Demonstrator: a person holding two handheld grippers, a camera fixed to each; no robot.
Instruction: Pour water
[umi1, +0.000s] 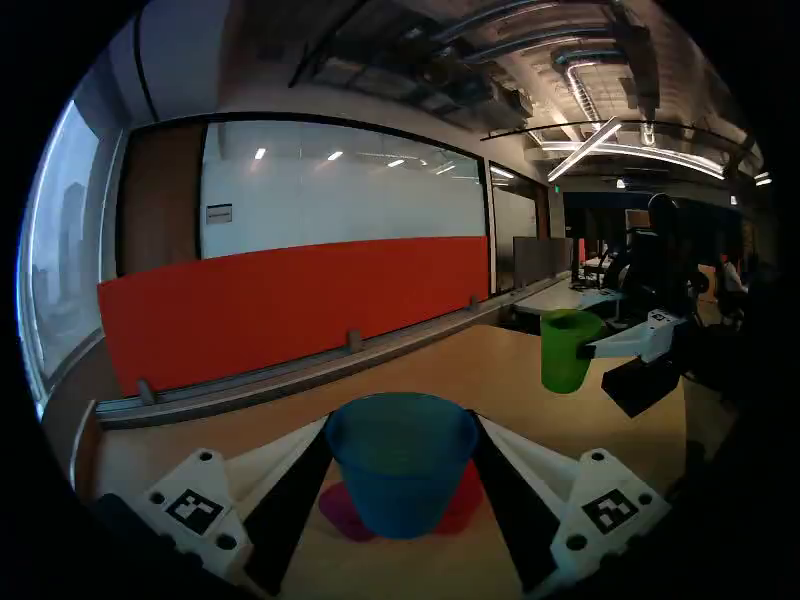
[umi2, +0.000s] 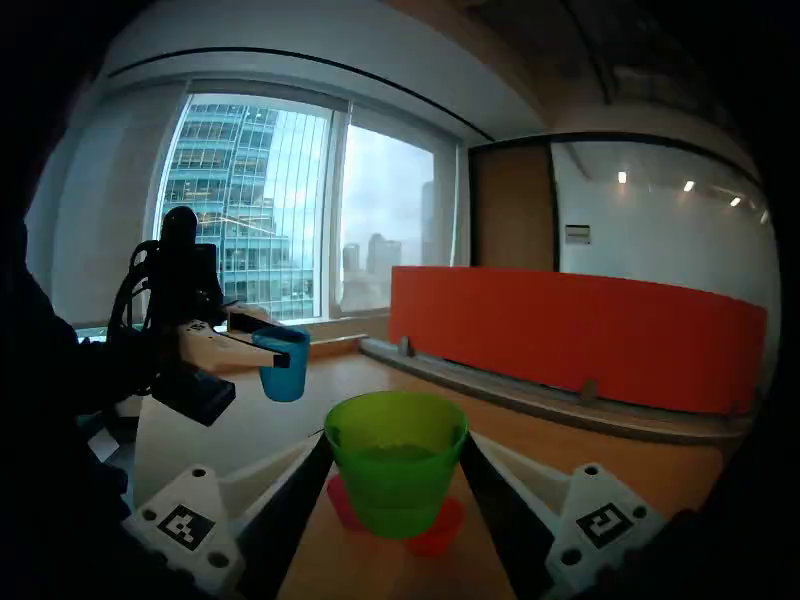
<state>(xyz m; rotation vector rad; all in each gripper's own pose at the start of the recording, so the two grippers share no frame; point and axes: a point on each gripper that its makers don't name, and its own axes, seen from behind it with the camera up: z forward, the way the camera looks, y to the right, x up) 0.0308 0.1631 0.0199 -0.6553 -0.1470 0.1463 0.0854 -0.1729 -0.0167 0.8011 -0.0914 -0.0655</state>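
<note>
A: What is the left gripper (umi1: 400, 445) doing at this moment?
B: Its two fingers are pressed on the sides of the blue cup (umi1: 400, 485), one on each side. The cup is upright and lifted above the table (umi1: 500, 365).
A: And the right gripper (umi2: 397, 440)?
B: It is the same. Its fingers are clamped on the green cup (umi2: 397, 480), which is upright and also above the table. I believe there is a water level inside, but I am not sure.
A: So which step is it?
B: I judge that both cups are taken up and the pouring is not yet begun. Over the table the two cups are well apart.
A: What does the next move need?
B: To bring the green rim over the blue mouth, above the table, and then to tilt slowly so nothing spills.
A: Is there any writing to read?
B: There is no brand on the cups. The fingers carry black-and-white square markers (umi1: 195, 508). A small sign (umi1: 219, 213) hangs on the wall behind the table, too small to read.
</note>
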